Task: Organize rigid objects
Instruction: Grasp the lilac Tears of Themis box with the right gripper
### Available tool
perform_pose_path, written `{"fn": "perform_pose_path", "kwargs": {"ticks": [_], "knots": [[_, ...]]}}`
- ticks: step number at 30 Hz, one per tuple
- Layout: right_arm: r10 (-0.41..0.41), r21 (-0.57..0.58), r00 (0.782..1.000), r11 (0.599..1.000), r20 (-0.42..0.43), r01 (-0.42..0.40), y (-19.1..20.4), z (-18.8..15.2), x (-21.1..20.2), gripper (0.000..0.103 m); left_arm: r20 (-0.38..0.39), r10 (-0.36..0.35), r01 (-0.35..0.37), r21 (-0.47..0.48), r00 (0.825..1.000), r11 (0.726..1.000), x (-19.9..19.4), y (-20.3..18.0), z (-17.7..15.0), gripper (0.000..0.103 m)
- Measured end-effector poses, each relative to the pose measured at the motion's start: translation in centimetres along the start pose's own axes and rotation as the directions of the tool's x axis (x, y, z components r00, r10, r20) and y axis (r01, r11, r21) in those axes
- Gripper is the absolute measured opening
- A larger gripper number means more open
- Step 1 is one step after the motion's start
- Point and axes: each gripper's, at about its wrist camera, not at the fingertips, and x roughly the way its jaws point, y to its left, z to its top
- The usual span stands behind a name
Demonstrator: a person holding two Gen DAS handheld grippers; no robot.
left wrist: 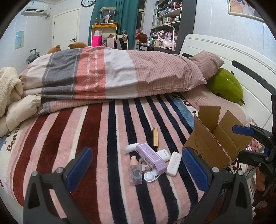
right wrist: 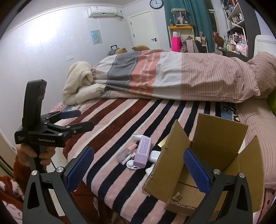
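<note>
1. A folded striped quilt [left wrist: 110, 74] lay across the bed.
2. A green plush toy [left wrist: 226, 86] rested against the white headboard [left wrist: 232, 51].
3. A cream fleece [right wrist: 77, 81] sat bundled beside the quilt.
4. A wall clock [right wrist: 156, 3] hung near the teal curtain [right wrist: 188, 12].

"GenRobot.AI" marks the left hand-held gripper [right wrist: 81, 118]; blanket [left wrist: 51, 137] perhaps reads "Beau".
</note>
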Motion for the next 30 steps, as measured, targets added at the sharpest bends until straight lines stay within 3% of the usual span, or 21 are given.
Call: {"fn": "perform_pose_path", "kwargs": {"ticks": [20,24,26,30], "knots": [[-0.024,-0.012,1.000,1.000,0.003,0.024,2.0,-0.4,0.8,0.101,0.016,-0.048,0.049,-0.008,0.999,0.999,0.2,2.0,-0.1,0.103],[-0.053,-0.077,0.999,0.996,-0.003,0.053,4.4,0.5,2.4,0.080,0.036,-0.035,0.036,-0.020,0.999,0.999,0.7,4.1,-0.2,0.103],[-0.026,-0.107,0.999,0.994,-0.024,0.023,5.7,0.8,3.9,0.067,0.033,-0.042,0.044,-0.035,0.999,0.998,1.1,5.3,-0.3,0.103],[0.020,-0.106,0.991,0.994,-0.130,-0.033,7.1,0.7,9.1,0.052,0.021,-0.008,0.010,-0.081,1.000,0.997,2.5,8.0,-1.1,0.103]]}}
